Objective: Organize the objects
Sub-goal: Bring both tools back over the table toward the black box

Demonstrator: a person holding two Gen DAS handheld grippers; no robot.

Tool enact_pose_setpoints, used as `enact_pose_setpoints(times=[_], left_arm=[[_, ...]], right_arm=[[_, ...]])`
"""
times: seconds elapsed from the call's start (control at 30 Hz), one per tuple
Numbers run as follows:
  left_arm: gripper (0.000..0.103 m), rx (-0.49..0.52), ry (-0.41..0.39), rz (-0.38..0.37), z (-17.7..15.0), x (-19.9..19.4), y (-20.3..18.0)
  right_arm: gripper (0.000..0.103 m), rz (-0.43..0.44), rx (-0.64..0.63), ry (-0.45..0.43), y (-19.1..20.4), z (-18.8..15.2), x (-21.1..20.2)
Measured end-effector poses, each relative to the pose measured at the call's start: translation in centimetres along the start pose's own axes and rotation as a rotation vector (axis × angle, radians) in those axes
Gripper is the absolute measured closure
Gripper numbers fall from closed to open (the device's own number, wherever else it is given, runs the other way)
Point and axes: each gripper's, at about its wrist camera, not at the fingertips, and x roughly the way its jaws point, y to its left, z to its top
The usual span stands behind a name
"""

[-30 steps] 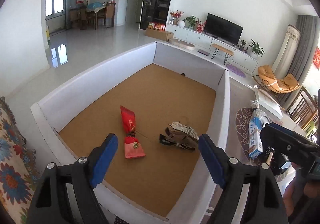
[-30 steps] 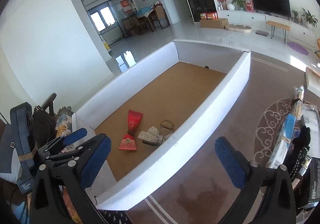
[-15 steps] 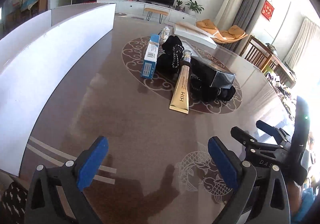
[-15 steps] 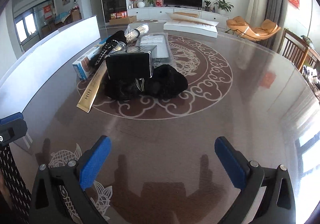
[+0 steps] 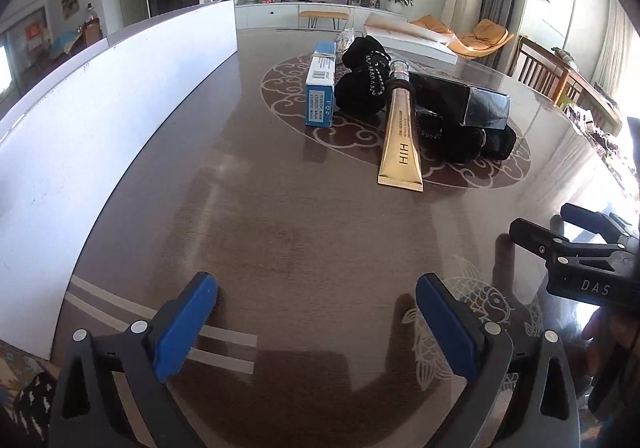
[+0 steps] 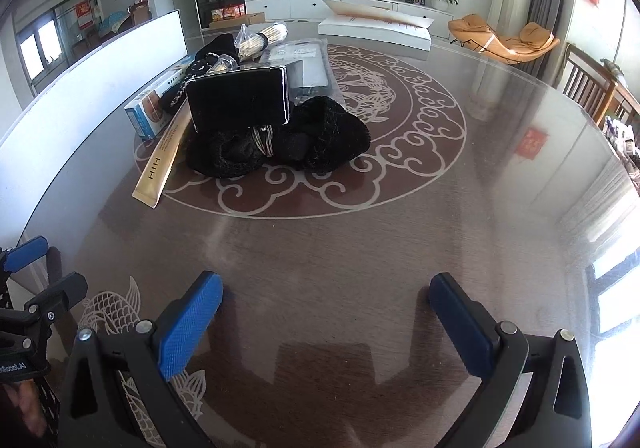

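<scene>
A pile lies on the brown patterned table (image 5: 280, 208): a blue-and-white carton (image 5: 320, 86), a gold tube (image 5: 401, 140), a glossy black box (image 5: 464, 104) and black knitted pieces (image 6: 320, 140). A bundle of sticks in a plastic bag (image 6: 260, 38) and a clear packet (image 6: 304, 64) lie behind them. My left gripper (image 5: 316, 288) hovers open over bare table, well short of the gold tube. My right gripper (image 6: 326, 284) is open too, nothing between its fingers, with the pile far ahead to its left.
The tall white wall of a big open box (image 5: 100, 108) runs along the table's left side. A flat white box (image 6: 376, 26) lies at the table's far end. Wooden chairs (image 6: 592, 88) stand at the right. The other gripper (image 5: 580, 260) shows at the right edge of the left wrist view.
Both views swung away from the white box with its cork floor, red pouch and small items, over to the table with the pile. The left jaws widened. Little has moved in the last half second.
</scene>
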Motion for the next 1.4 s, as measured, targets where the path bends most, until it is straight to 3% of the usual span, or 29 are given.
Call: enact_pose_setpoints(times=[0.2, 1.4], left_arm=[[0.0, 0.037, 0.004, 0.032, -0.1, 0.1, -0.4], [0.0, 0.009, -0.016, 0.044, 0.2, 0.4, 0.5]], right_arm=[[0.0, -0.001, 0.003, -0.002, 0.1, -0.1, 0.0], [0.0, -0.008, 0.017, -0.006, 0.1, -0.3, 0.0]])
